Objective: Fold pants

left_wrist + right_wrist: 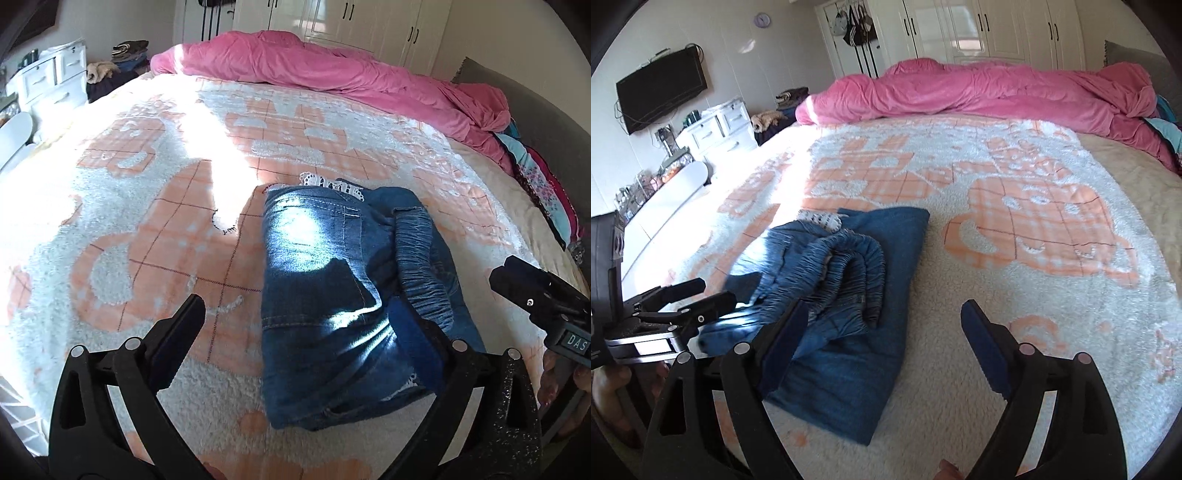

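On the blanket (1015, 302) lie folded jeans (849, 332), both tools gaping.

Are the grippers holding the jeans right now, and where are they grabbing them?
Nothing is held. The left gripper and the right gripper are both open, and the folded jeans lie loose on the blanket.

Folded blue denim pants (317, 266): matt woven cloth, ruched elastic waistband. Beneath grippers, fluffy peach-and-white fleece blanket (1015, 192). Beyond, soft pink plush duvet (979, 88).
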Available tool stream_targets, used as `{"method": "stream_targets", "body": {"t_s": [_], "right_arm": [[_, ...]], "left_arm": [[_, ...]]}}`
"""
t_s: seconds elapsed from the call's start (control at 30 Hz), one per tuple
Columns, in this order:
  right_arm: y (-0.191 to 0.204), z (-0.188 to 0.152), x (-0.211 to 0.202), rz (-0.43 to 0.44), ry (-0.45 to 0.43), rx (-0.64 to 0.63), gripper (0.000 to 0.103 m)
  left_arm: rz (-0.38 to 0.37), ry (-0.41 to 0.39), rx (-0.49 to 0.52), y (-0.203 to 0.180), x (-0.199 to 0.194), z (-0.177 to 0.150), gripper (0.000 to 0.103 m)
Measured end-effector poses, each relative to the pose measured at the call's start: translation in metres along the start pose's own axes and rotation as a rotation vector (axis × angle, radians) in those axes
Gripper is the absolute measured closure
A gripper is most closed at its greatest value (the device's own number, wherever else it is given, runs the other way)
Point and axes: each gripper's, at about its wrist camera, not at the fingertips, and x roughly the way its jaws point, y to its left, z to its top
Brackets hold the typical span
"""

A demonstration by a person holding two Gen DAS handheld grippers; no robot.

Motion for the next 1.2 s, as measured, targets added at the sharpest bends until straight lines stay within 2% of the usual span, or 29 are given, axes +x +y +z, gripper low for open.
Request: {"method": "stream_targets", "body": {"t_s": [0.07,0.37,0.63,0.93,1.2], "right_arm": [[0.003,-0.001,-0.012,-0.001,-0.021,0.002,0.005],[0.015,-0.019,-0.062,0.005,-0.116,0.004,0.005],[0.022,-0.036,-0.091,-0.037,-0.153,-0.028,0.005],[0.031,-0.053,-0.104,-0.063,-0.144,-0.067,0.005],[0.036,-0.070,-0.106,-0.062,-0.112,-0.081,0.005]], "left_arm": [[0.004,-0.018,0.006,-0.001,-0.013,-0.004,0.010],[0.034,-0.076,0.036,-0.008,-0.059,-0.029,0.010],[0.007,-0.093,0.024,-0.014,-0.088,-0.049,0.010],[0.020,-0.108,0.031,-0.019,-0.103,-0.062,0.010],[0.021,-0.080,0.043,-0.020,-0.102,-0.079,0.010]]}}
